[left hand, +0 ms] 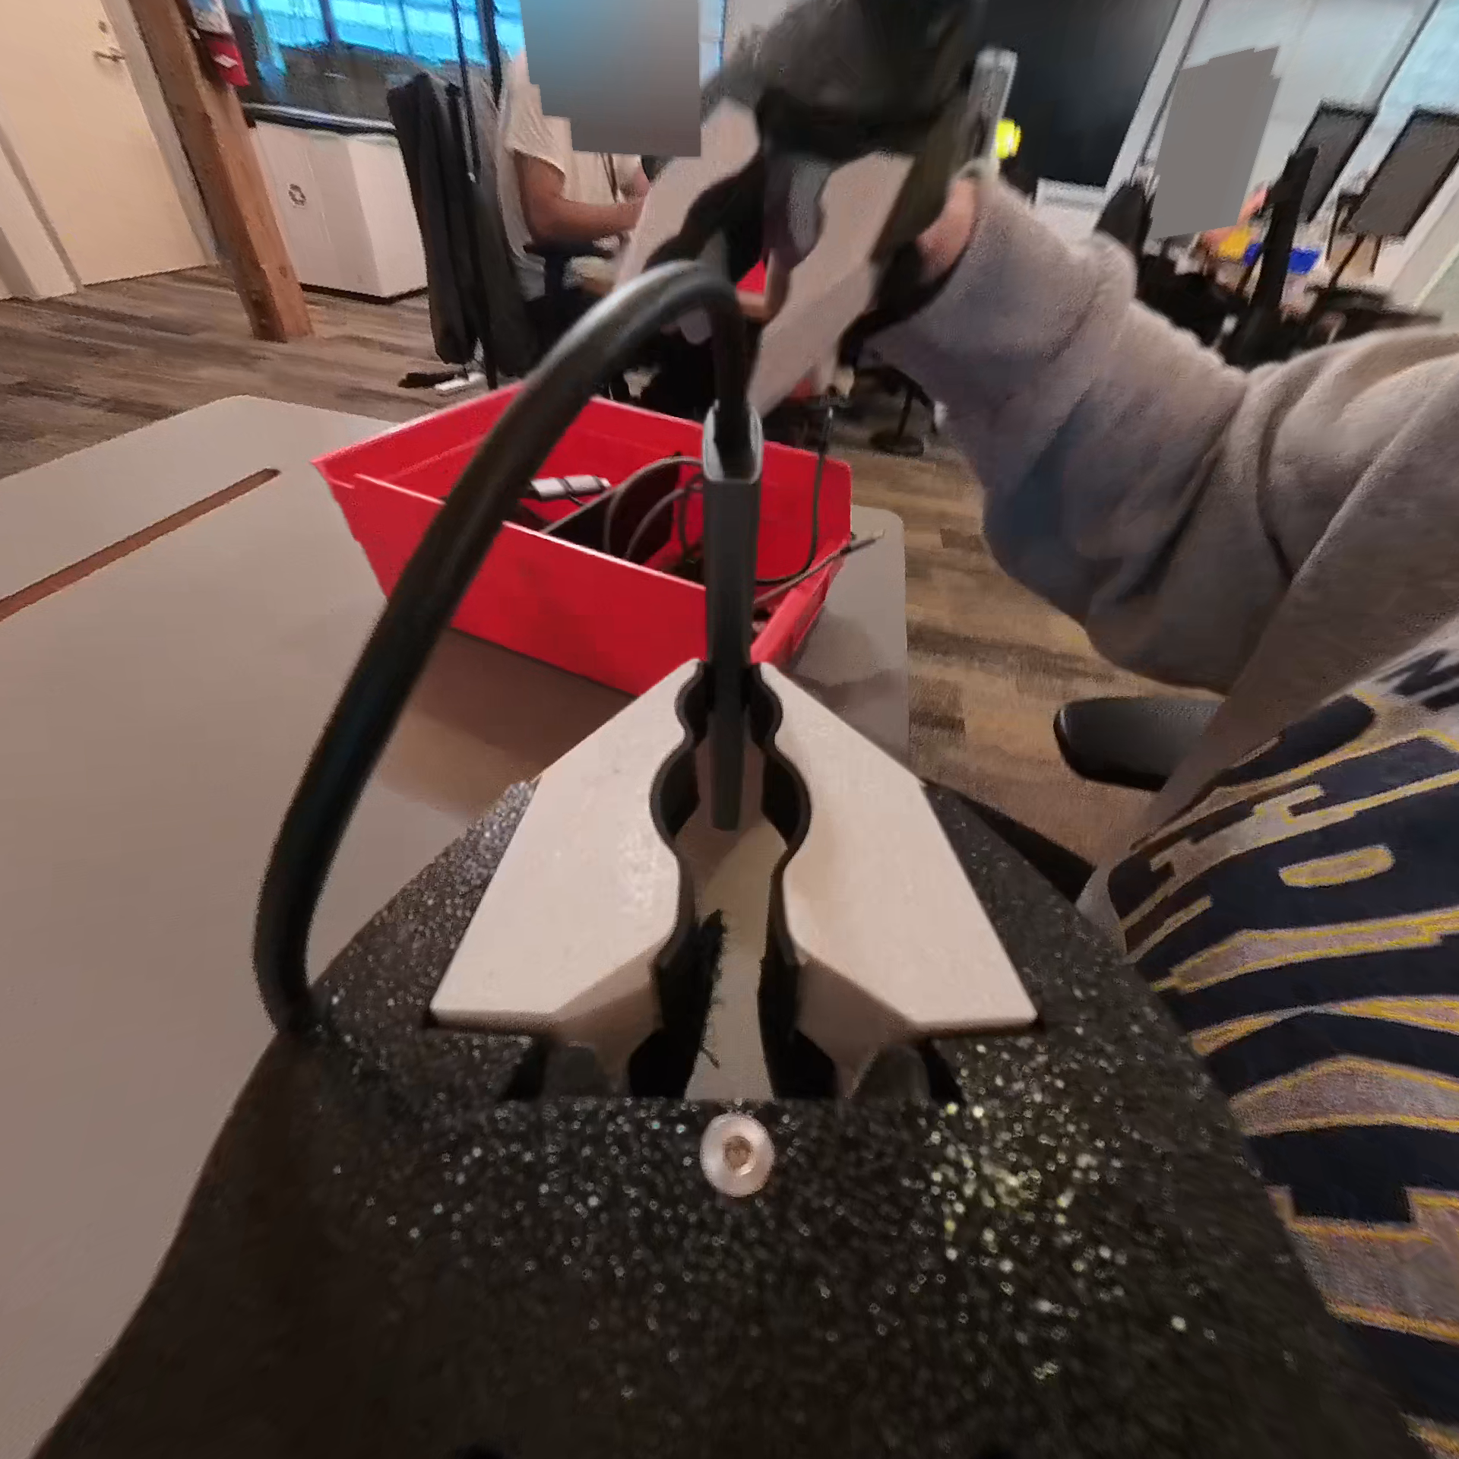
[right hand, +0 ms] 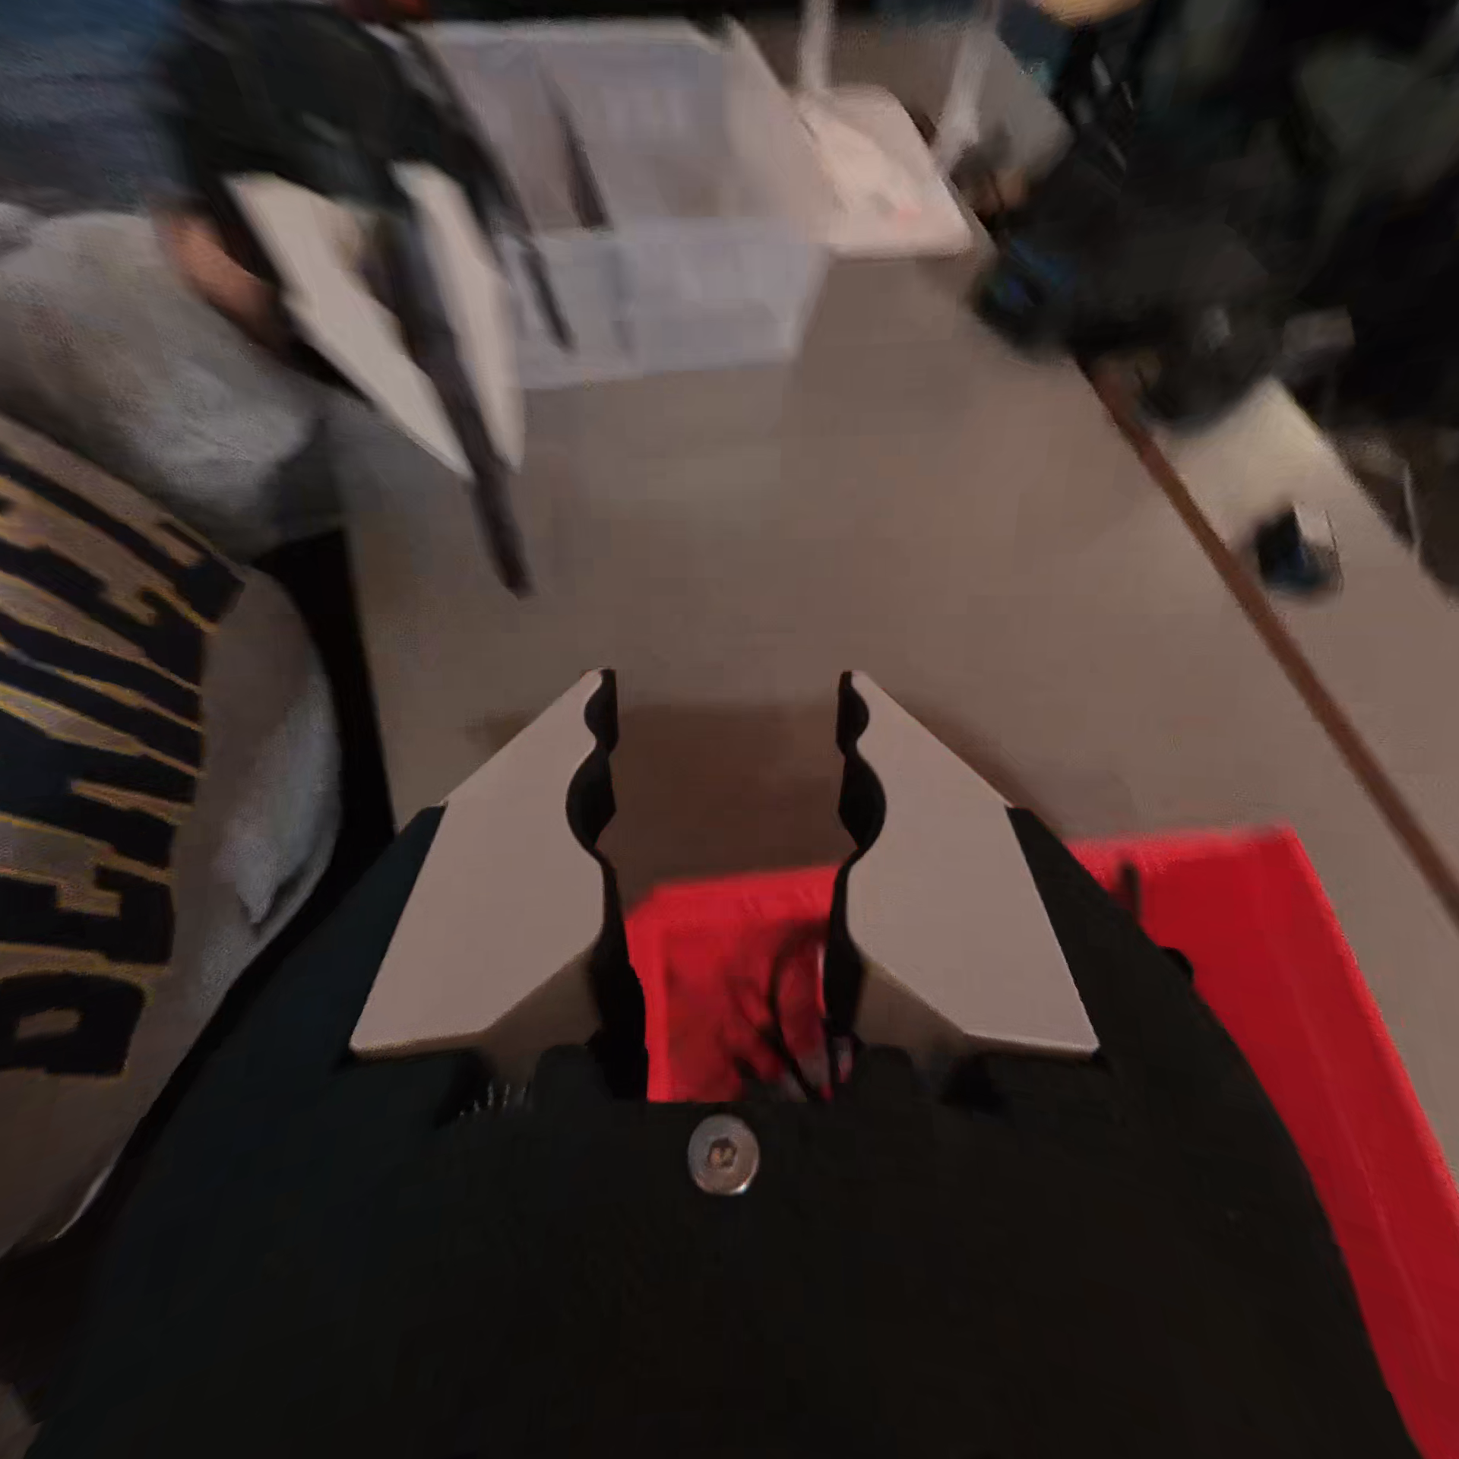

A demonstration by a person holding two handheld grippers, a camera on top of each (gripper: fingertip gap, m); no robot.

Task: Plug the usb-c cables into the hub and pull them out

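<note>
- Up close, we note the left gripper [left hand: 729,679] clamped on a slim dark grey hub [left hand: 728,600]; both pads press its sides, and it sticks out edge-on past the fingertips.
- At the hub's far end, a black cable [left hand: 442,568] leaves through a collar, arches up and loops back down on the left to the gripper body.
- Our right gripper [right hand: 726,683] is spread wide, nothing between its pads, only tabletop behind the gap.
- Left view shows it blurred, above the hub's far end.
- Red bin [left hand: 553,584] sits on the grey table [left hand: 158,710], just beyond the left fingers and under the right gripper's body; loose cables lie inside.
- Grey sleeve [left hand: 1105,442] reaches in from the right.
- Right view is heavily blurred; a white box [right hand: 671,316] stands farther back on the table.
</note>
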